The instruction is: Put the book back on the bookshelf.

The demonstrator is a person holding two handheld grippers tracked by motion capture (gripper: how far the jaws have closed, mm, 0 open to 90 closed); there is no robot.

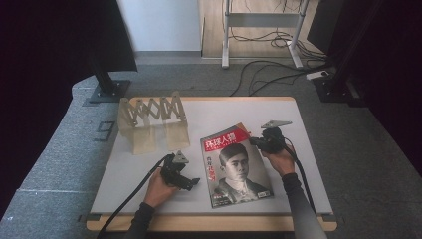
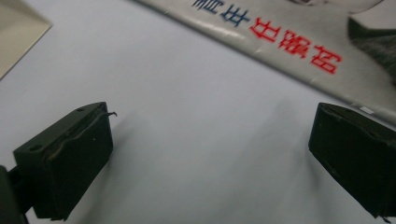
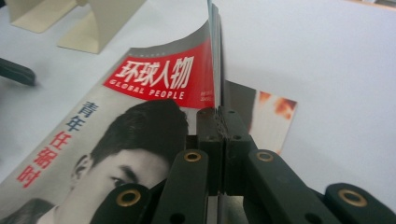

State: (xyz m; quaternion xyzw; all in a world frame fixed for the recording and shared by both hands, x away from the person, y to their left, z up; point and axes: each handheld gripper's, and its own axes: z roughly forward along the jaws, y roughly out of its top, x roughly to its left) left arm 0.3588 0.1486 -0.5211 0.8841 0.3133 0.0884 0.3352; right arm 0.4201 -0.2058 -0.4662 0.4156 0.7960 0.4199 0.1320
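White table [image 1: 149, 164] on grey carpet [image 1: 368, 149]; right tool [image 3: 218, 114] pinching magazine [image 1: 234, 164] edge; left tool [image 2: 210, 154] released.

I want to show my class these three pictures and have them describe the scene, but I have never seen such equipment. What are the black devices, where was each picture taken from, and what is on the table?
A person sits at a table holding a hand-worked claw in each hand. The high view looks down from above. The other two come from cameras riding on the claws.

The left claw rests open on bare table beside the magazine; its own view shows two black jaws wide apart. The right claw is shut on the magazine's upper right edge, lifting the cover; its view shows the jaws pinched on the pages.

At the back left stands a beige folding rack.
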